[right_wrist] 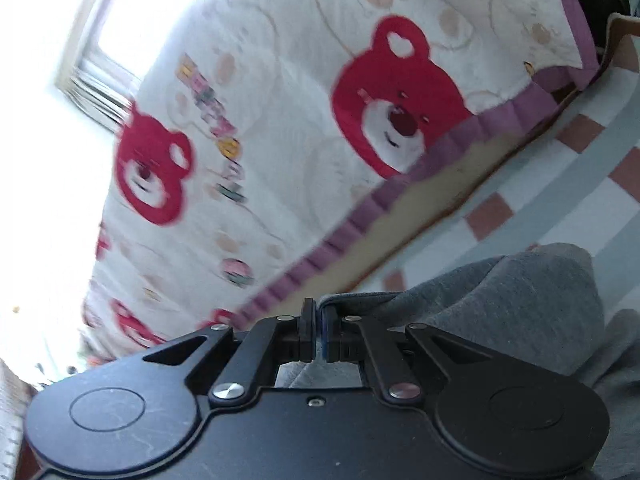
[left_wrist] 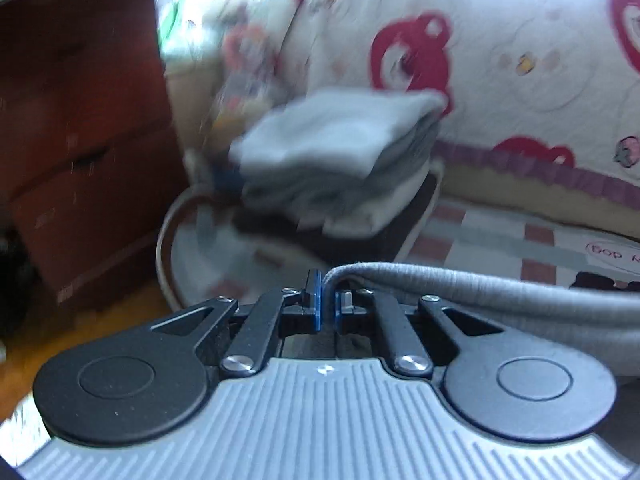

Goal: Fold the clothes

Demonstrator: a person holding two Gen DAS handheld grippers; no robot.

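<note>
You are lifting the grey garment (left_wrist: 500, 292) off the bed (left_wrist: 500, 236) with both the left hand-held gripper (left_wrist: 328, 308) and the right hand-held gripper (right_wrist: 318, 334) clenched on its edge, so next you will likely need an even fold-over.

Grey garment (left_wrist: 500, 296) edge pinched, draped rightward over checked sheet (right_wrist: 580, 184); folded grey stack (left_wrist: 340, 160) behind

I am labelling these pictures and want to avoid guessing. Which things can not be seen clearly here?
- Folded pile, left wrist view: blurred by motion; the number of pieces is unclear.
- Grey garment, left view: cut off by the right edge; its type is unclear.
- Same garment, right view: the lower part is hidden behind the right tongs.
- Print on the bedsheet: cut off.
</note>
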